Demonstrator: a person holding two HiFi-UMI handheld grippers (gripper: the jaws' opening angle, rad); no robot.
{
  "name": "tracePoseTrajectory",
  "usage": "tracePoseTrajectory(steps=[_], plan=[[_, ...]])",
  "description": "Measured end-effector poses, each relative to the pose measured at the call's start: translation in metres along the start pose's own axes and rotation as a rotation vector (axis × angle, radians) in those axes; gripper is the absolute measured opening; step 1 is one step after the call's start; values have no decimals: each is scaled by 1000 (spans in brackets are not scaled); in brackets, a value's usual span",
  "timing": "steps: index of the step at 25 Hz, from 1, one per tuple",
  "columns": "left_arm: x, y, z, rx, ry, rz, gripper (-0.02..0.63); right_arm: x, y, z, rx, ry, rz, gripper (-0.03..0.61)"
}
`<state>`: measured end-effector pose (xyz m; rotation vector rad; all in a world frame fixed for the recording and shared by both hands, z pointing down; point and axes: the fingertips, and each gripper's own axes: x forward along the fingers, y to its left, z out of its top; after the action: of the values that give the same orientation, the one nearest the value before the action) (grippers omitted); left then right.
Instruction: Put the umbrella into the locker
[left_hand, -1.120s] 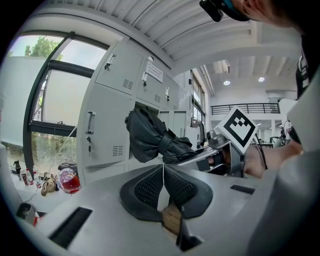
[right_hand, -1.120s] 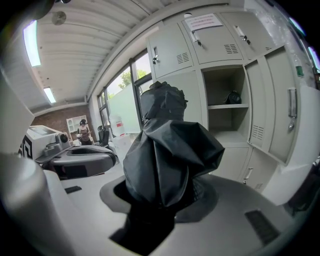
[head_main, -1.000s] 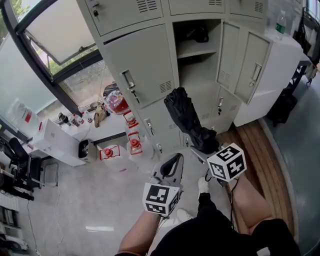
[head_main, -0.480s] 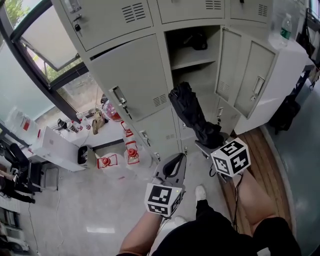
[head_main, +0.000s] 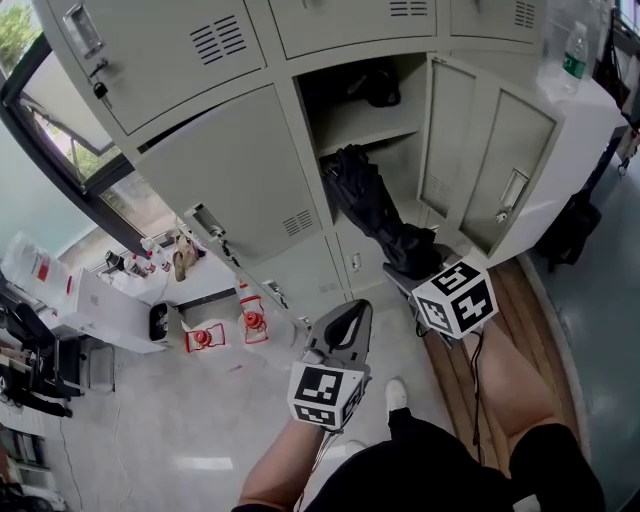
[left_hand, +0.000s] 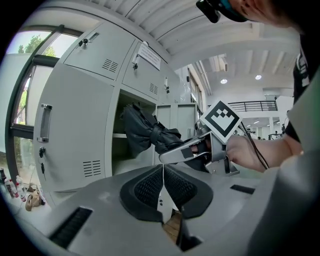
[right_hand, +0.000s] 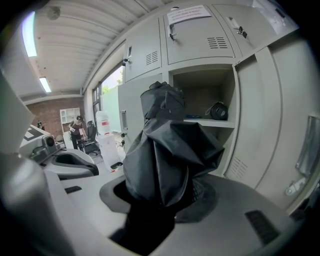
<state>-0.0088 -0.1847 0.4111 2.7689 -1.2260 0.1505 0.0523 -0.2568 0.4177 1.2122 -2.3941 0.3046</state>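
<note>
The folded black umbrella (head_main: 372, 212) sticks up and away from my right gripper (head_main: 418, 268), which is shut on its lower end. Its top reaches the mouth of the open locker compartment (head_main: 395, 160), just under the shelf (head_main: 362, 122). In the right gripper view the umbrella (right_hand: 167, 145) fills the space between the jaws, with the compartment (right_hand: 202, 102) straight behind it. My left gripper (head_main: 350, 312) hangs lower and to the left, shut and holding nothing; its pads (left_hand: 150, 187) meet in the left gripper view, where the umbrella (left_hand: 145, 131) and the right gripper (left_hand: 192, 151) show ahead.
The open grey door (head_main: 500, 165) stands at the right of the compartment. A black object (head_main: 380, 88) lies on the upper shelf. Red items (head_main: 250, 322) sit on the floor at the left by a white box (head_main: 110, 310). A bottle (head_main: 572, 55) stands on the white cabinet at the right.
Both grippers have moved toward the lockers. The umbrella's top has gone from in front of the lower doors up to the open compartment's mouth. The left gripper stays shut.
</note>
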Motion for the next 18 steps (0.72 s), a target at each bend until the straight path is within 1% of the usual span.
tracePoseTrajectory(steps=[7,14,18], plan=[[44,7,13,19,-10,0,20,13,-39,21,-38,-10,-10,235],[79,19,30,47,-28,25,20,27,-68,46,-88,-28,-13,235],[92,25,36,58,-29,41,20,40,-82,56,-127,-7,-22,236]])
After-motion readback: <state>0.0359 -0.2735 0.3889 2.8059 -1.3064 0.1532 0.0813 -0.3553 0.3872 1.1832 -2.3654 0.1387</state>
